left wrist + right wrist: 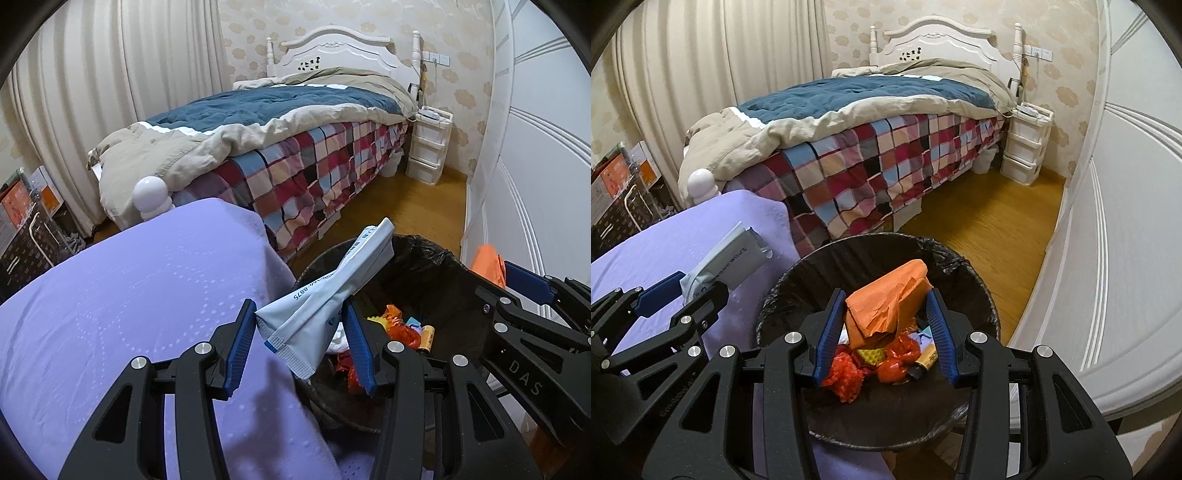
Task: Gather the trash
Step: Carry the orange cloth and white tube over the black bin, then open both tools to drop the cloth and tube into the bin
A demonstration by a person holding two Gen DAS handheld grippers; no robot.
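The left gripper [299,350] and the right gripper [882,332] point forward and down, side by side — each with its blue pads partly closed, clamped on something held between them.

bed [314,155], plaid sheet | white drawer unit [428,147] beside headboard | curtain [92,92] | wood floor [406,206]
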